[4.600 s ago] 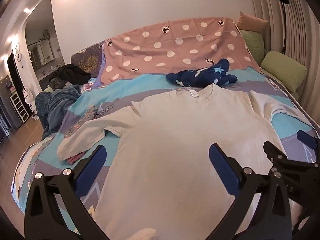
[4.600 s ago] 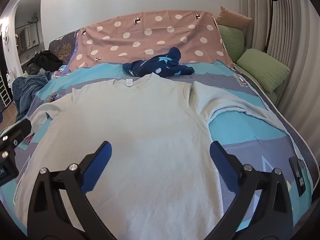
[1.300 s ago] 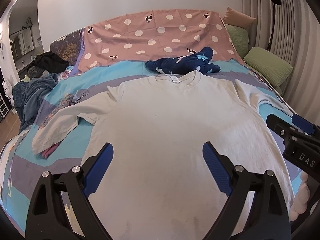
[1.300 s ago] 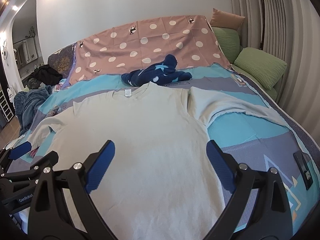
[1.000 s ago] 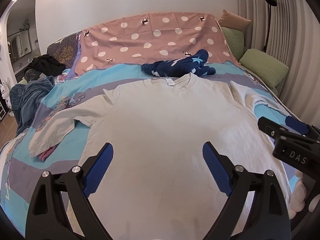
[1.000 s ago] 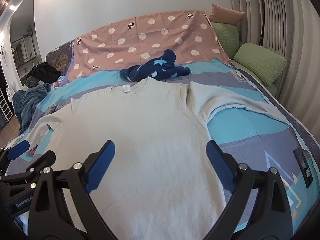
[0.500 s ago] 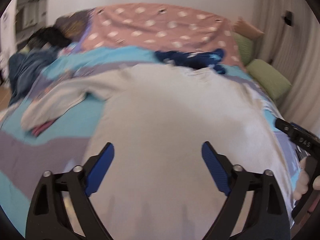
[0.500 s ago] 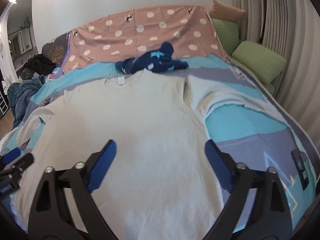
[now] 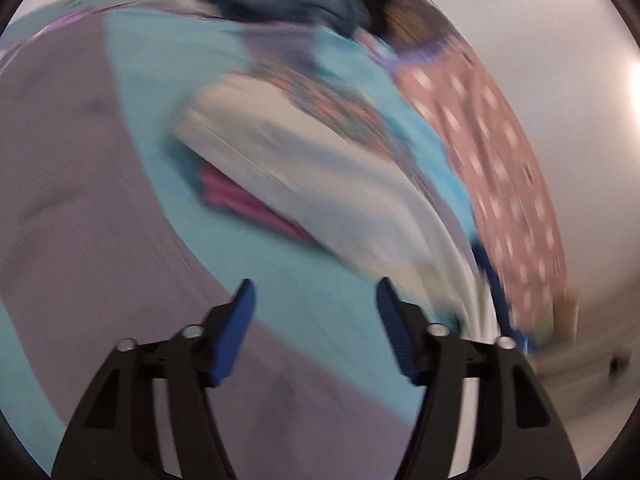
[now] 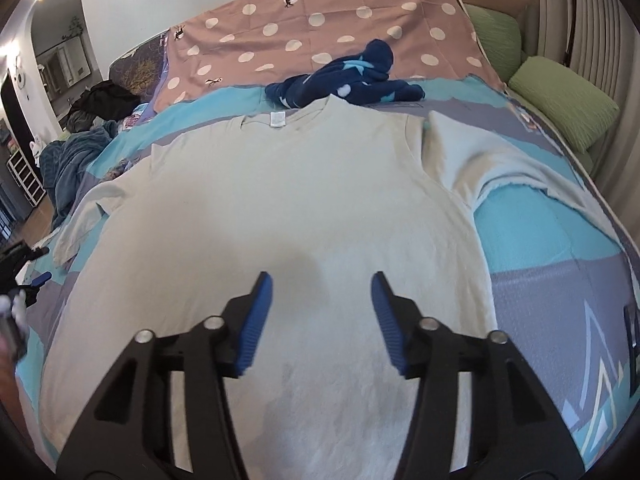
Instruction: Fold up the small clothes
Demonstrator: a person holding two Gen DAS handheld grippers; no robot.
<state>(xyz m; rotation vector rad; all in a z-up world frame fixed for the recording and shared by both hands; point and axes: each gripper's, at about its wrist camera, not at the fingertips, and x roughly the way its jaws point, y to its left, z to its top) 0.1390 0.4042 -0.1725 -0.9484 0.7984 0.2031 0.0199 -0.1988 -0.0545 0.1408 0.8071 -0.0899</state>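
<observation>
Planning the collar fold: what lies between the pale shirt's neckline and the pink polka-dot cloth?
In the right wrist view, a crumpled navy star-patterned garment lies on the bedspread there, touching the pale long-sleeved shirt.

A pale long-sleeved shirt (image 10: 288, 200) lies flat on the bed (image 10: 560, 288), collar at the far end, sleeves spread left and right. The right claw (image 10: 320, 312) hangs over its near half, jaws closing on nothing. A navy garment (image 10: 352, 80) lies bunched just beyond the collar.
</observation>
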